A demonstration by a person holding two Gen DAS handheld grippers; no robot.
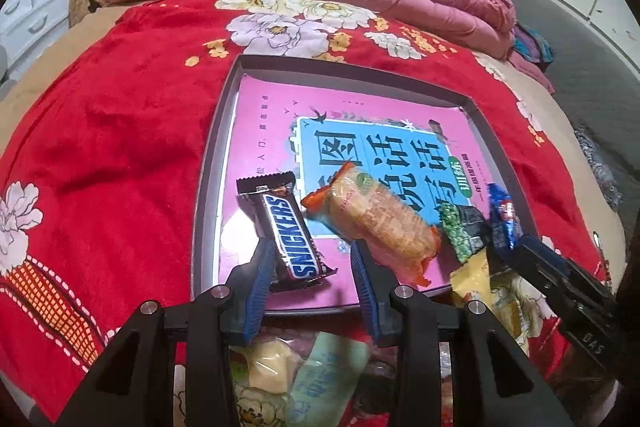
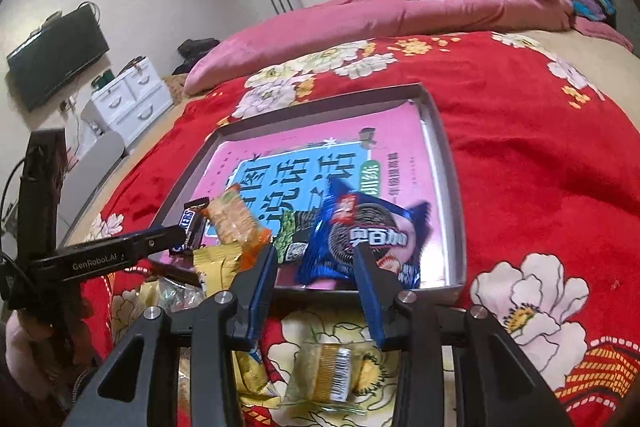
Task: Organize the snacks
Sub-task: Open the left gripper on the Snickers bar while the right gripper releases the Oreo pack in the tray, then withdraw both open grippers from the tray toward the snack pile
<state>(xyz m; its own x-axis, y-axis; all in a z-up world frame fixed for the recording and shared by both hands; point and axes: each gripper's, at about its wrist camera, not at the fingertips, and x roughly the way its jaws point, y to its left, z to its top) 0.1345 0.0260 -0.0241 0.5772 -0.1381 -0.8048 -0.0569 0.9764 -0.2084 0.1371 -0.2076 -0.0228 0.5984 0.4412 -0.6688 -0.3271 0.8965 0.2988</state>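
Right wrist view: a blue cookie packet [image 2: 360, 239] lies at the near edge of the grey tray [image 2: 452, 187] on the red floral bedspread [image 2: 540, 147], between the parted jaws of the right gripper [image 2: 316, 259], which do not press it. The left gripper [image 1: 312, 259] also stands apart, its jaws around the near end of the Snickers bar [image 1: 288, 231] in the tray.

Bed cover [image 1: 120, 131]: red, flowered, under everything.
Tray [image 1: 212, 155]: shallow grey box with a pink and blue printed sheet inside.
Snickers bar [image 1: 286, 227]: lies in the tray's near left part.
Cracker pack [image 1: 380, 223]: orange, just right of the Snickers bar.
Green pea packet [image 1: 460, 227]: further right, beside a blue packet [image 1: 502, 215].
Left gripper [image 1: 316, 259]: jaws apart, straddling the Snickers bar's near end without pressing it.
Right gripper [image 1: 560, 279]: at the right edge; its opening cannot be told.
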